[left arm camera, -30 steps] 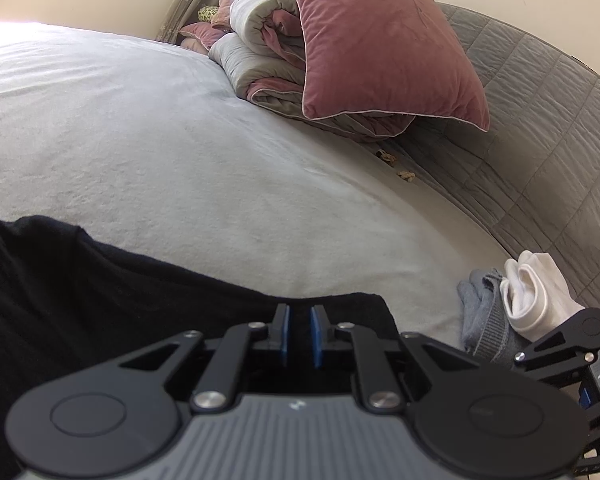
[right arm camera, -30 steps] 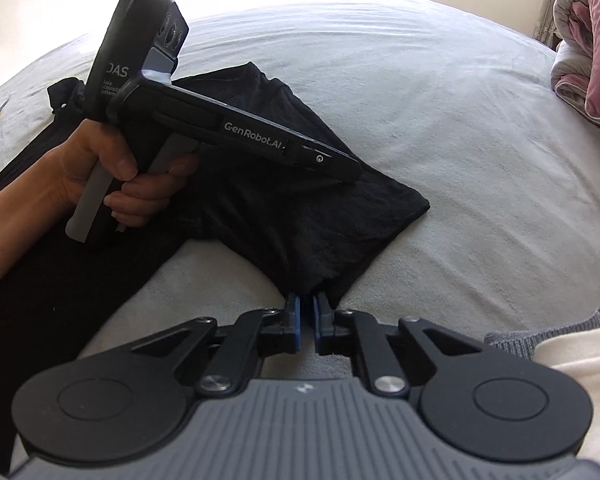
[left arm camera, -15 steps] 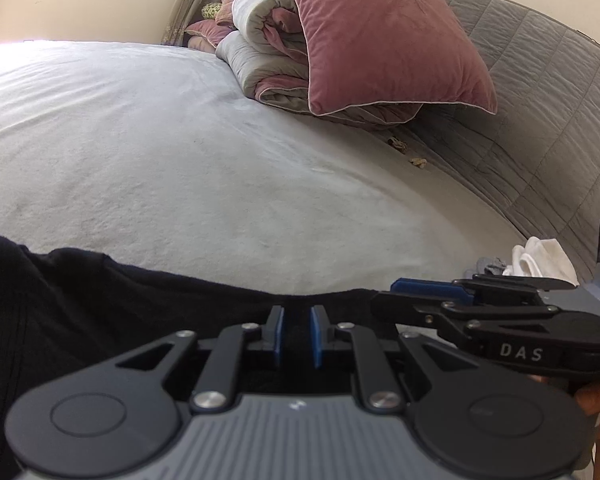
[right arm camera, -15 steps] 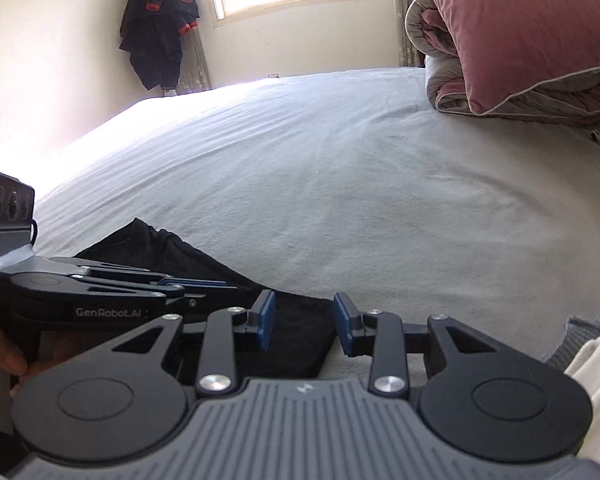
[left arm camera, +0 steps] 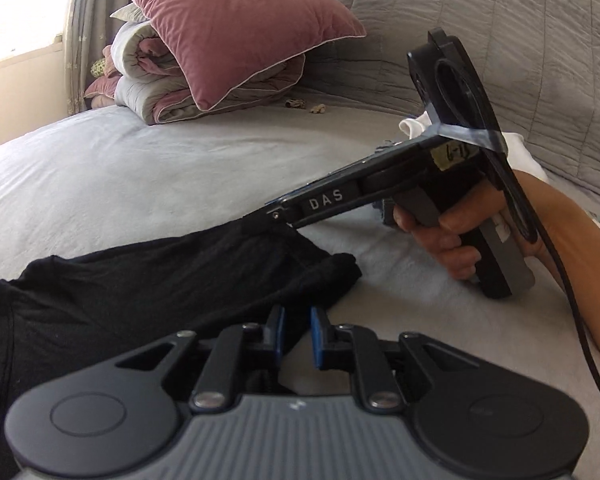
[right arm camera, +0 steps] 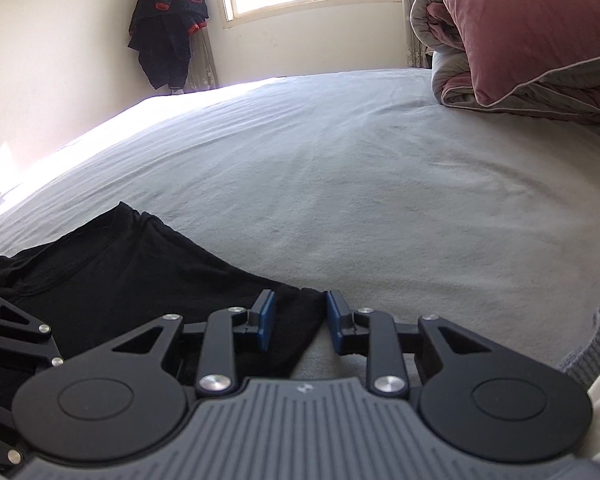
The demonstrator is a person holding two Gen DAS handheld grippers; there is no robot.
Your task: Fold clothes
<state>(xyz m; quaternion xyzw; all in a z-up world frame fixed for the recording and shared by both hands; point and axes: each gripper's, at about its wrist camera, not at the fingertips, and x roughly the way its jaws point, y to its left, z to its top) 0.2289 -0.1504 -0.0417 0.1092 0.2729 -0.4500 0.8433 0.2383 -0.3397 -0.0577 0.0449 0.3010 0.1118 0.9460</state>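
Note:
A black garment (left arm camera: pixel 140 280) lies flat on the grey bed sheet (left arm camera: pixel 140 168), with a folded corner pointing right. My left gripper (left arm camera: pixel 297 334) sits low over its near edge, fingers a little apart, and the cloth edge runs between them. In the left wrist view a hand holds my right gripper (left arm camera: pixel 275 213), whose tip touches the garment's far edge. In its own view the right gripper (right arm camera: pixel 300 320) is open, with the corner of the black garment (right arm camera: pixel 120 272) lying loose between the blue pads (right arm camera: pixel 266 320).
A pink pillow (left arm camera: pixel 236 28) rests on a folded duvet (left arm camera: pixel 148 76) against the quilted grey headboard (left arm camera: pixel 500 40). White socks (left arm camera: pixel 416 124) and a grey sock (right arm camera: pixel 592 344) lie to the right. A dark jacket (right arm camera: pixel 168 24) hangs on the wall by the window.
My right gripper was shut on the garment's corner a second ago; it has opened and let the corner go. The left gripper's gap has widened slightly and its view has swung right.

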